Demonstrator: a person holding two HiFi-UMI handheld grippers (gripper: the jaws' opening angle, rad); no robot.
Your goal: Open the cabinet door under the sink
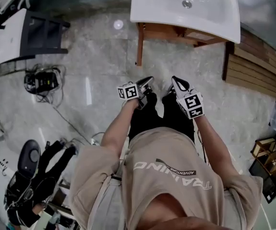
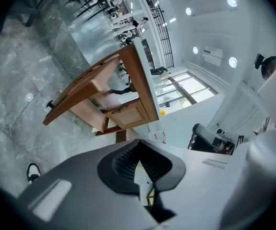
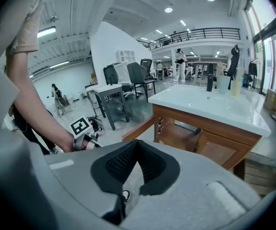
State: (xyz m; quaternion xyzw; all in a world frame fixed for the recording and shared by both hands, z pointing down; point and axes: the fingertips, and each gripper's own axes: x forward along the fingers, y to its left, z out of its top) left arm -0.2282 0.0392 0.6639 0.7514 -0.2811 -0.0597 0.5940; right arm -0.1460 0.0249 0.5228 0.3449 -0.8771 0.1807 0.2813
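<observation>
A person in a beige printed T-shirt (image 1: 171, 176) holds two grippers side by side at waist height. The left gripper (image 1: 146, 83) and right gripper (image 1: 177, 83) are both clenched and empty. Ahead, across the grey marble floor (image 1: 94, 56), stands a white rectangular sink (image 1: 186, 8). The brown wooden cabinet door (image 3: 138, 128) beneath it stands swung open, well apart from both grippers.

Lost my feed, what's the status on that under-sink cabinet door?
Left tool, right tool shut, empty. One cabinet door stands open, other door shut. Nothing blocking.
</observation>
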